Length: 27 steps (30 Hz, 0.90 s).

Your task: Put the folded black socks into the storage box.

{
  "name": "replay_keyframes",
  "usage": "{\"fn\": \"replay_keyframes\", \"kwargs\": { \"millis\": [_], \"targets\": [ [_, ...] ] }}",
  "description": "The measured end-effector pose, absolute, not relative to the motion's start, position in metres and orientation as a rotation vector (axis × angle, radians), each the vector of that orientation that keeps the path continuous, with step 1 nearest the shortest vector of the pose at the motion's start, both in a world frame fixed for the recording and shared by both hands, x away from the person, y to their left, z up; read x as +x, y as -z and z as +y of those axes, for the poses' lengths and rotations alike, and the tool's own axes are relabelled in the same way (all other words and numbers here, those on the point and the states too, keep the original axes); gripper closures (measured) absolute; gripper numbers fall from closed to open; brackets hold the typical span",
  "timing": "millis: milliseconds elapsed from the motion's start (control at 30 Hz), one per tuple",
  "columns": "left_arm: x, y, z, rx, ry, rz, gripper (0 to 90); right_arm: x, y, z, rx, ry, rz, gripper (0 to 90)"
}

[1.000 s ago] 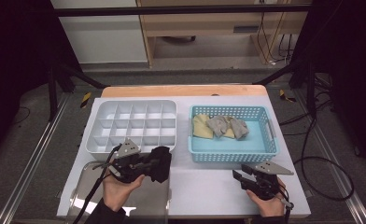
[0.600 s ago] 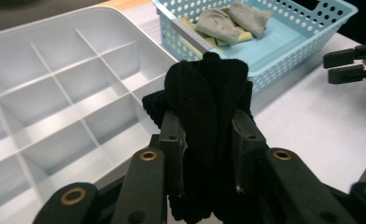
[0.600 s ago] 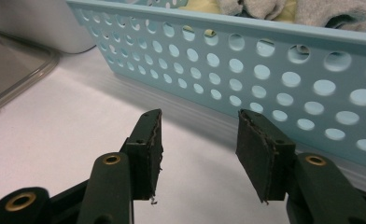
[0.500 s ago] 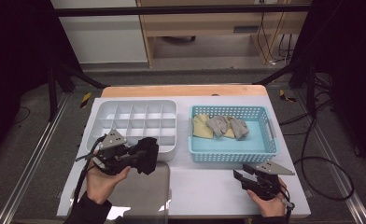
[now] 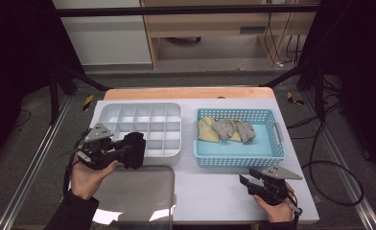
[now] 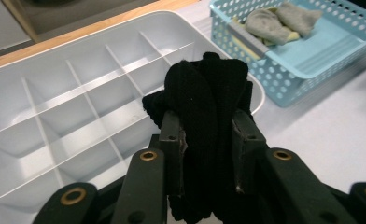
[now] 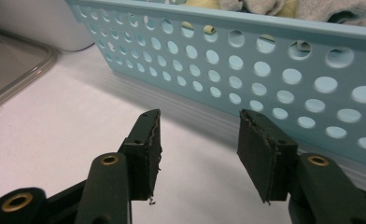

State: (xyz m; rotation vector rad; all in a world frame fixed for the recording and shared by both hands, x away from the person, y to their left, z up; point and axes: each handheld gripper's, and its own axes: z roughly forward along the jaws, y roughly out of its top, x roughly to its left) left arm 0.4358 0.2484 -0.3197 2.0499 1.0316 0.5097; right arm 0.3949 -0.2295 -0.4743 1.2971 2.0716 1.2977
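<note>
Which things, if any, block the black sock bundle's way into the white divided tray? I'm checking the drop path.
Nothing visible does. The left gripper holds the black sock bundle at the near edge of the white divided tray, whose visible compartments lie open and empty ahead of it.

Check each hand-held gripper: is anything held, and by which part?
The left hand-held gripper clamps a rolled black sock bundle around its lower middle; the right hand-held gripper holds nothing.
</note>
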Motion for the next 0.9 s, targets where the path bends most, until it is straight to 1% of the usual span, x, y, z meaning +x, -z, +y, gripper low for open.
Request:
{"fn": "replay_keyframes", "kwargs": {
  "millis": [433,700,900],
  "targets": [
    [0.457,0.317,0.264,2.083,-0.537,1.087,69.6,0.394,0.474,-0.230,1.296,-1.304,2.074,49.2],
    [0.475,0.323,0.267,2.130,-0.550,1.126,69.6,0.394,0.473,-0.230,1.291,-1.310,2.073,49.2],
    [0.487,0.332,0.276,2.161,-0.552,1.173,69.6,0.394,0.474,-0.229,1.290,-1.309,2.078,49.1]
  ]
}}
